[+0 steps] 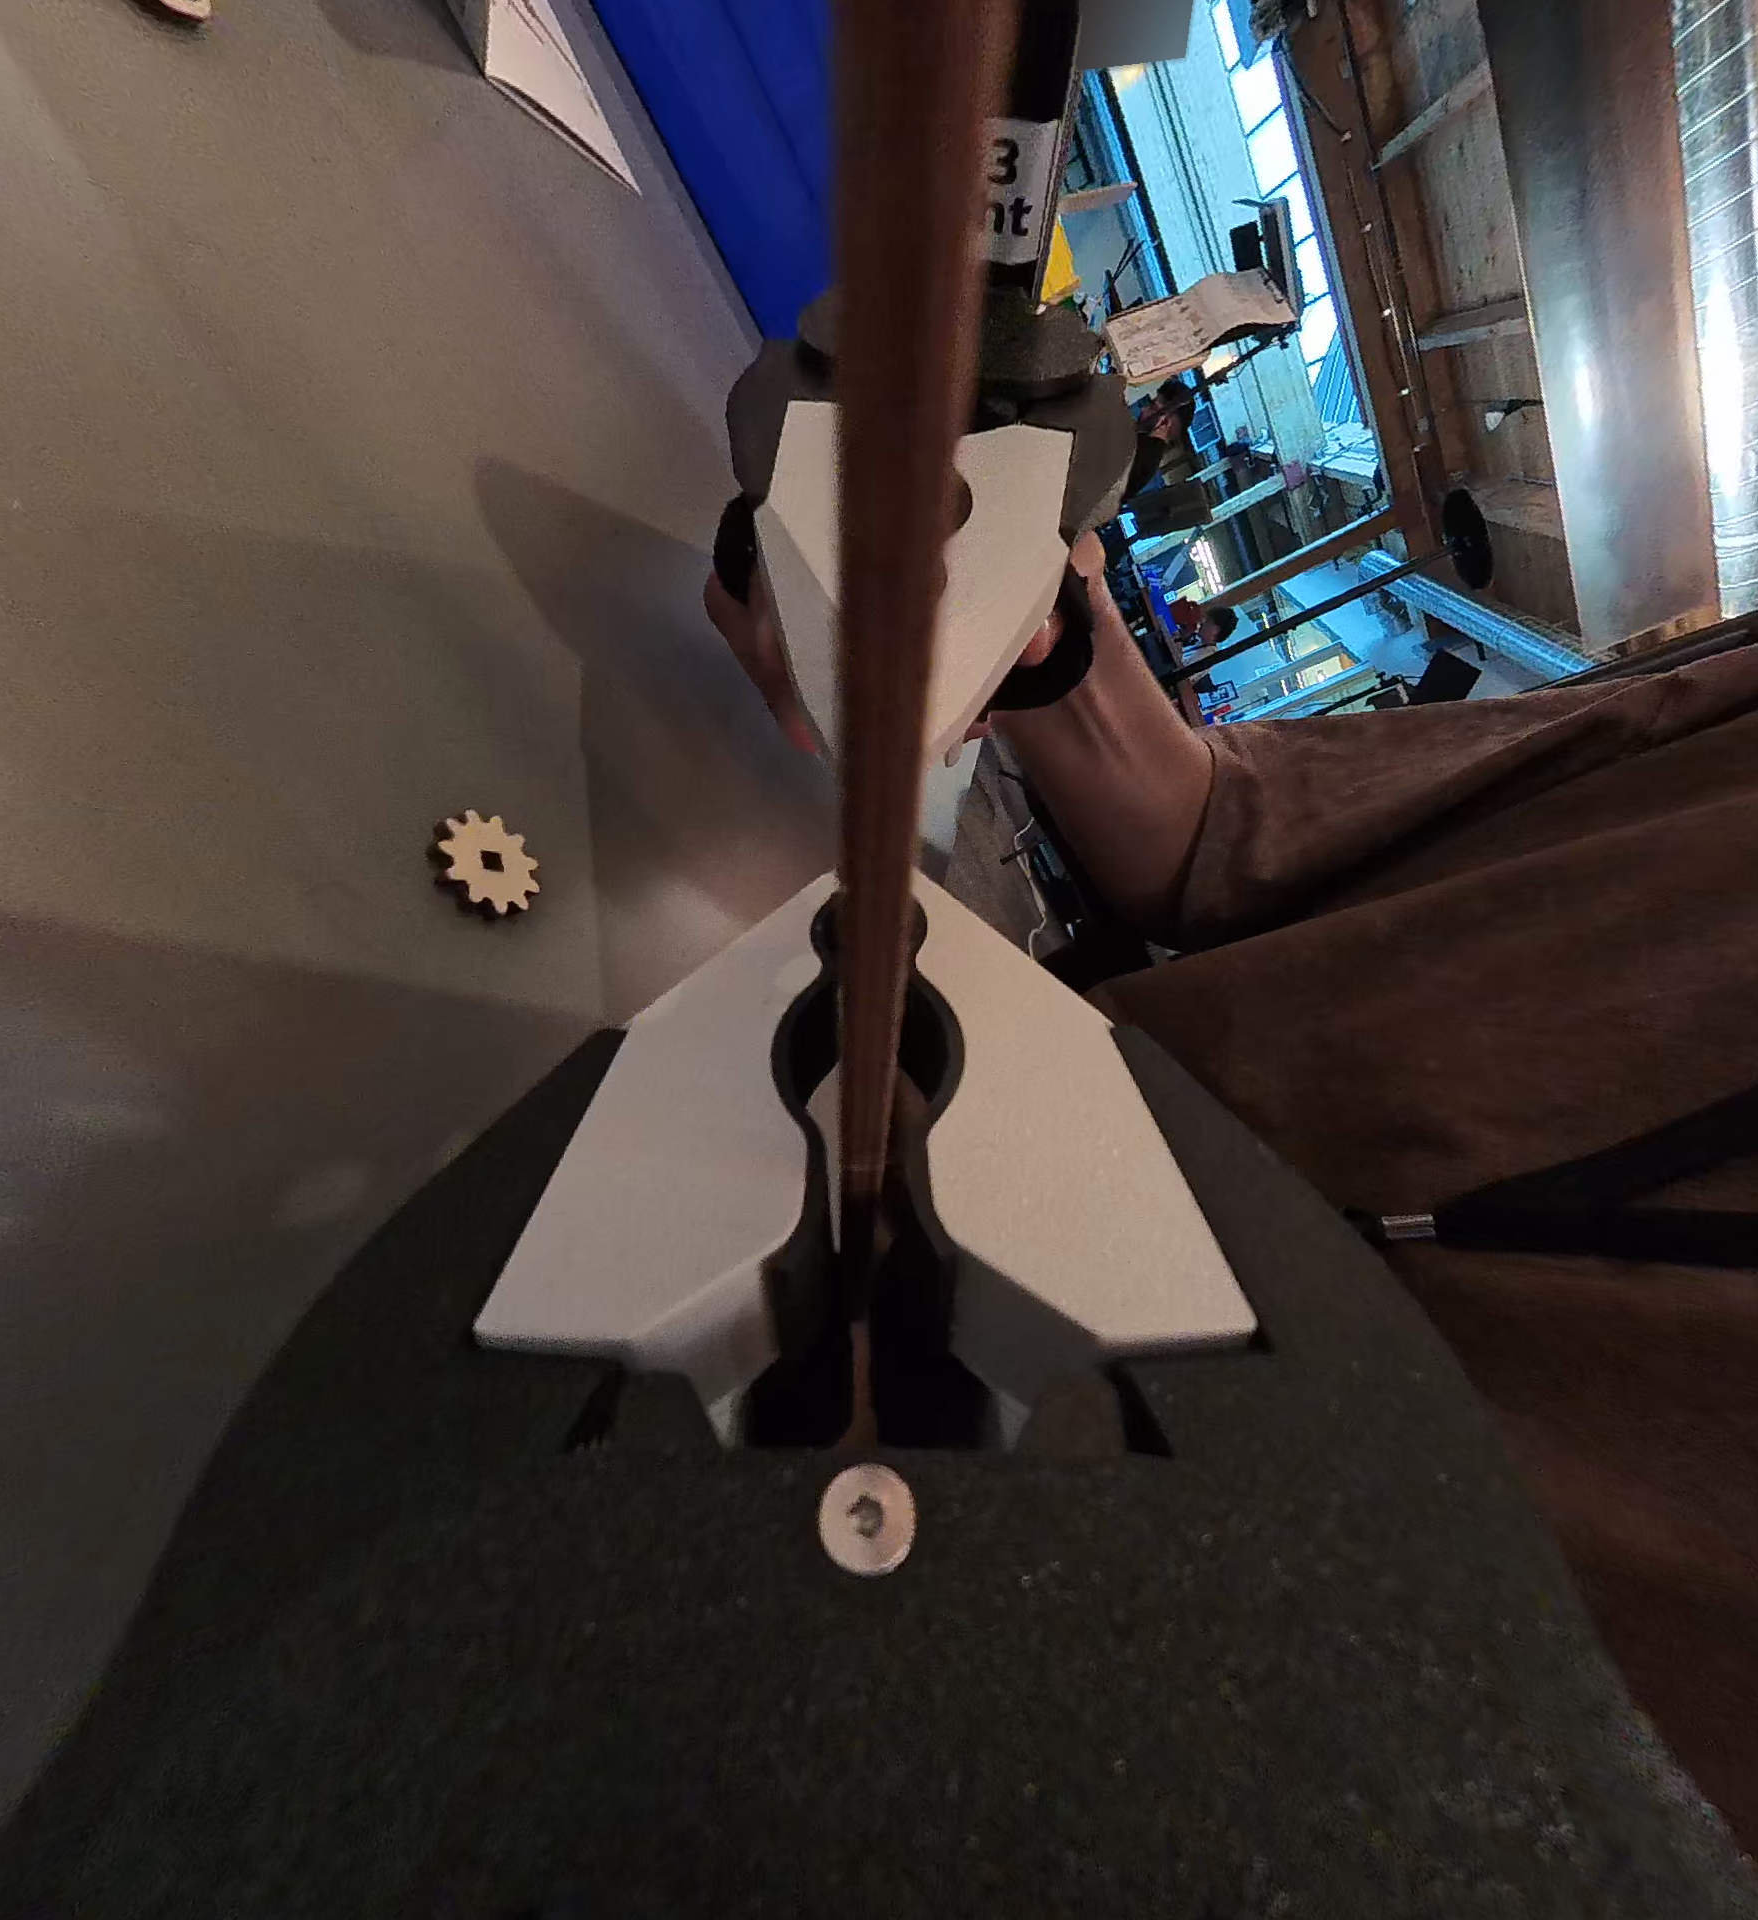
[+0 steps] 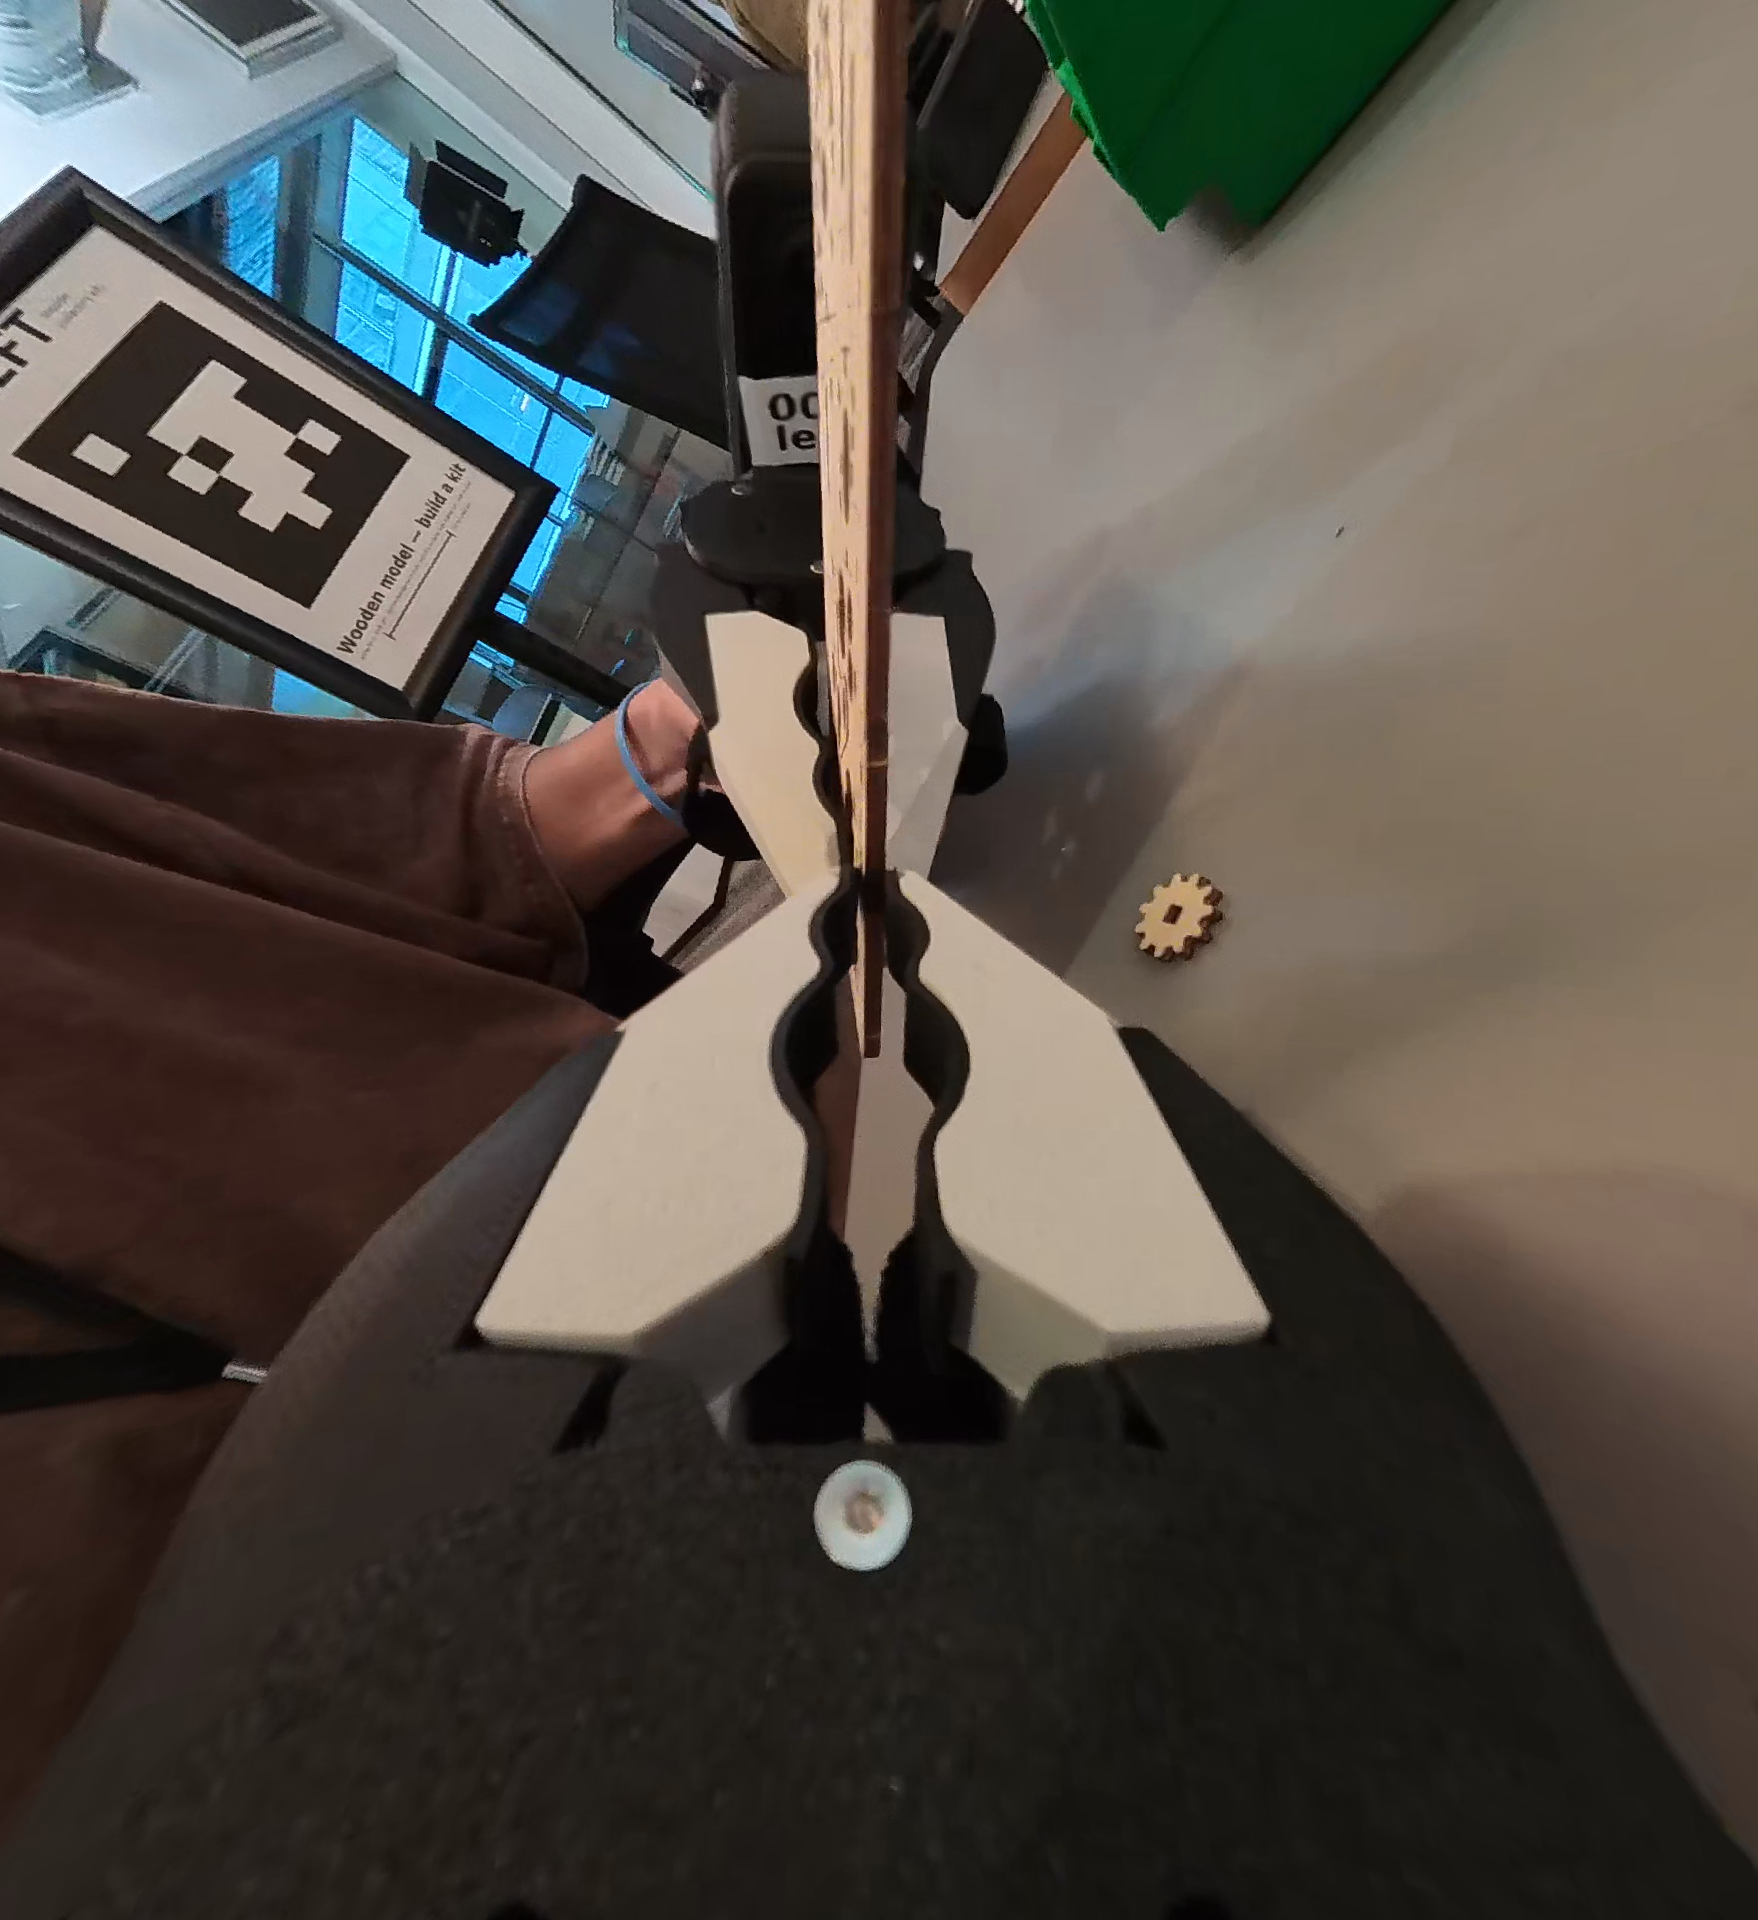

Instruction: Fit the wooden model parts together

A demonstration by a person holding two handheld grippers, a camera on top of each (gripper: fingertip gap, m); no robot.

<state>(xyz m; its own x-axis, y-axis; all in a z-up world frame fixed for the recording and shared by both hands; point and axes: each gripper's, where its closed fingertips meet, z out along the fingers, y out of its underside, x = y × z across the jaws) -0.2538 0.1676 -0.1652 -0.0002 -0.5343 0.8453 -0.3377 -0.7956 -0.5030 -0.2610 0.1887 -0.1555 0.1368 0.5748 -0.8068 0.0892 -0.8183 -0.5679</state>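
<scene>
While each claw pinches an opposite end of the thin wooden panel [image 2: 859,520] edge-on, the left claw [image 1: 870,1049] and right claw [image 2: 867,987] meet tip to tip, likely steadying it for fitting; beyond, a small wooden gear [image 2: 1178,922] lies apart on the grey surface [image 2: 1477,727].

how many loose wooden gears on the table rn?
1. One gear lies flat on the grey table, beside the thin wooden panel both grippers hold. Others may be hidden.
</scene>
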